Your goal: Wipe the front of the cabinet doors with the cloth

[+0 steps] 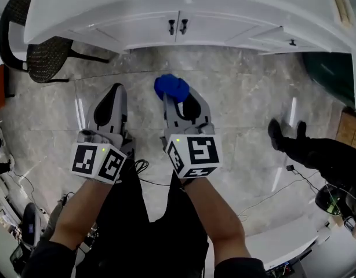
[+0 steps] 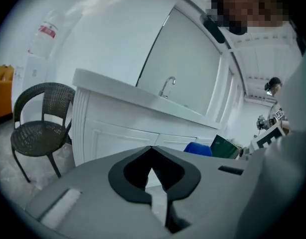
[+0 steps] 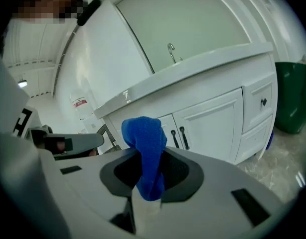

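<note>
the right gripper [image 1: 177, 100] [image 3: 149, 183] was clamped on the blue cloth [image 1: 171, 87] [image 3: 145, 138]. the cloth ran lengthwise along the jaws from the pinch, and its bunched end stuck out past the tips toward the cabinet [image 1: 166, 7] [image 3: 203, 68]. the left gripper [image 1: 111, 94] [image 2: 152, 153] had its jaws together with nothing between them.

the coming move likely turned on one relation. the doors [image 1: 149, 30] [image 3: 213, 123] stood straight ahead of the cloth, upright, with bare floor [image 1: 236, 97] between them, so the cloth was well apart from the cabinet front and no wiping had begun. the right gripper lined up close to the seam where the doors met. the left gripper sat beside it, toward the cabinet's chair end, about as far from the front. by my reading the right one only had to go forward until the bunched end pressed flat on a panel, while the left had no part yet.

counted: one cloth and two grippers. two doors met in the middle of the cabinet, and two black handles [image 1: 177, 25] [image 3: 178, 137] stood upright either side of the seam. one small knob [image 1: 292, 41] [image 3: 263, 102] showed on the front toward the cabinet's other end. one wicker chair [image 1: 44, 54] [image 2: 38, 128] stood beside one end of the cabinet, and one green bin [image 1: 331, 74] [image 3: 292, 96] beside the other.
</note>
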